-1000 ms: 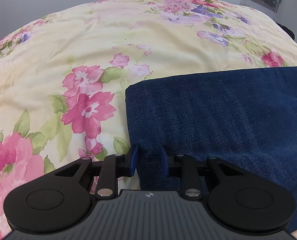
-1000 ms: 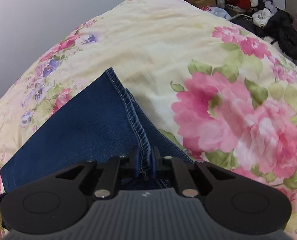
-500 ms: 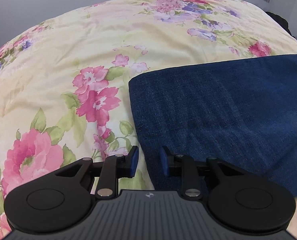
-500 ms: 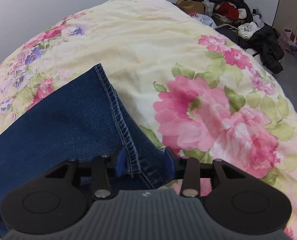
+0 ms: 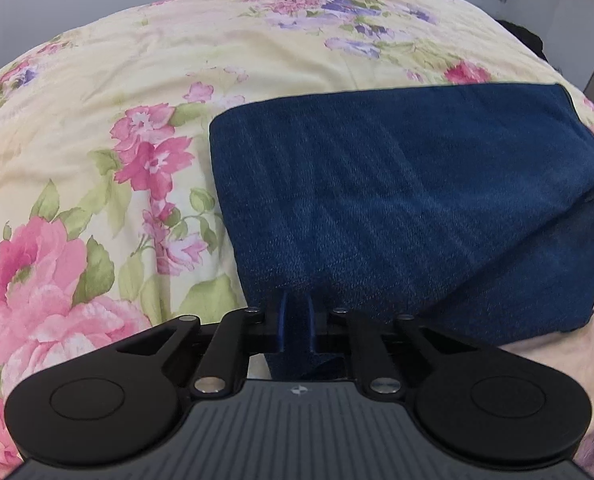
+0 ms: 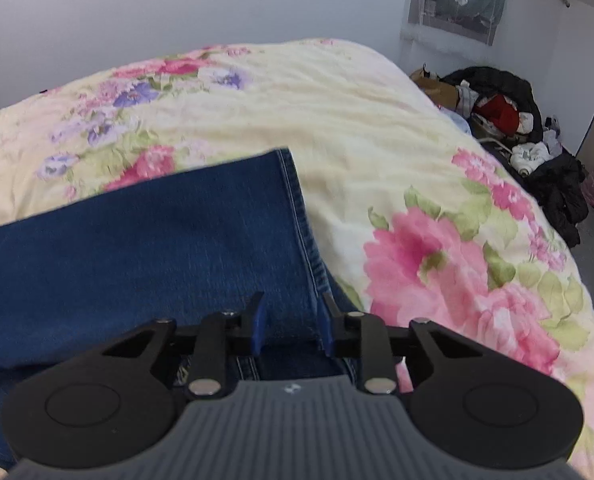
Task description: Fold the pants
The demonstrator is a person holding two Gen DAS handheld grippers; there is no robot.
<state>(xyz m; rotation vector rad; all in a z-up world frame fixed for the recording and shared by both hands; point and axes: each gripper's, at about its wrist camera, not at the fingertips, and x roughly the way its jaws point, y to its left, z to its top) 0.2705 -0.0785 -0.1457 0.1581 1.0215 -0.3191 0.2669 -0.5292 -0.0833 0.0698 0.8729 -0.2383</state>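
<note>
Dark blue denim pants (image 5: 397,200) lie folded flat on the bed. In the left wrist view my left gripper (image 5: 296,300) is at their near left corner. Its jaws are closing and the blue pads pinch a ridge of denim there. In the right wrist view the pants (image 6: 157,240) fill the lower left, with the stitched leg hem (image 6: 297,208) running down toward my right gripper (image 6: 293,308). That gripper's jaws are closing but stand apart. The hem edge lies between them, and the pads (image 6: 258,326) do not press on it.
A pale yellow bedspread (image 5: 97,120) with pink flowers lies under the pants and spreads to the left, the far side and the right (image 6: 437,240). A pile of dark clothes (image 6: 509,120) sits on the floor beyond the bed's right edge. A grey wall stands behind.
The left jaws, apart before, have closed on the near corner of the denim. The right jaws let go of the hem, spread wide, then narrowed. The right view rolled and both views shifted.
</note>
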